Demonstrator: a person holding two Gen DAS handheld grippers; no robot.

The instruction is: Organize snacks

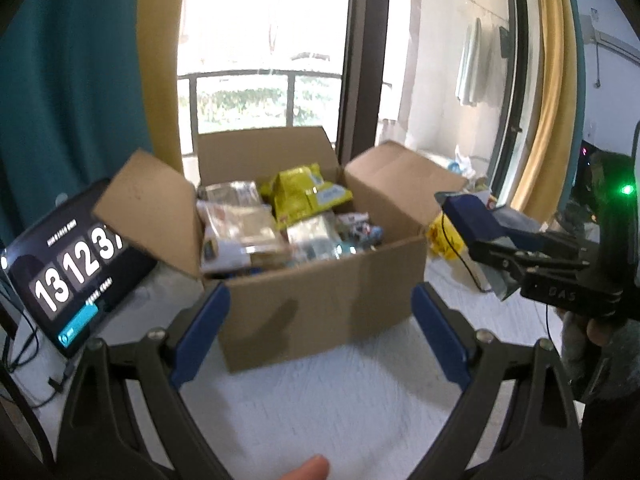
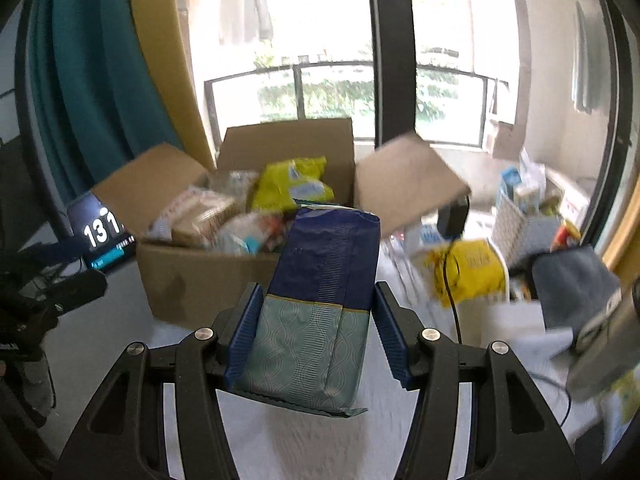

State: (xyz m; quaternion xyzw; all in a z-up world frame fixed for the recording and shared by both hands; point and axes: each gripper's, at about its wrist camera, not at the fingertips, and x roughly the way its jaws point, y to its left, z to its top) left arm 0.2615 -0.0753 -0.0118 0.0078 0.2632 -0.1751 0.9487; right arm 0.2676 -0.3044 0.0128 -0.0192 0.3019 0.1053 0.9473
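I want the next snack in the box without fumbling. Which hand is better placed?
Right. Its tool is already shut on the blue packet, which points at the open box. The left tool is open and holds nothing.

Bright daylight is pouring through the tall window (image 1: pixel 264 52), washing out the view above a dark balcony railing (image 1: pixel 260 76) with green shrubs showing behind it. To the left of the window a teal curtain (image 1: pixel 76 80) is hanging beside a mustard-yellow one (image 2: pixel 168 52), and a dark vertical frame (image 1: pixel 366 48) is standing at the window's right edge. Further right of the window, a pale towel (image 1: pixel 472 64) is hanging on a plain light wall (image 1: pixel 436 60), while below the window a white textured tabletop (image 1: pixel 328 408) is catching the light.
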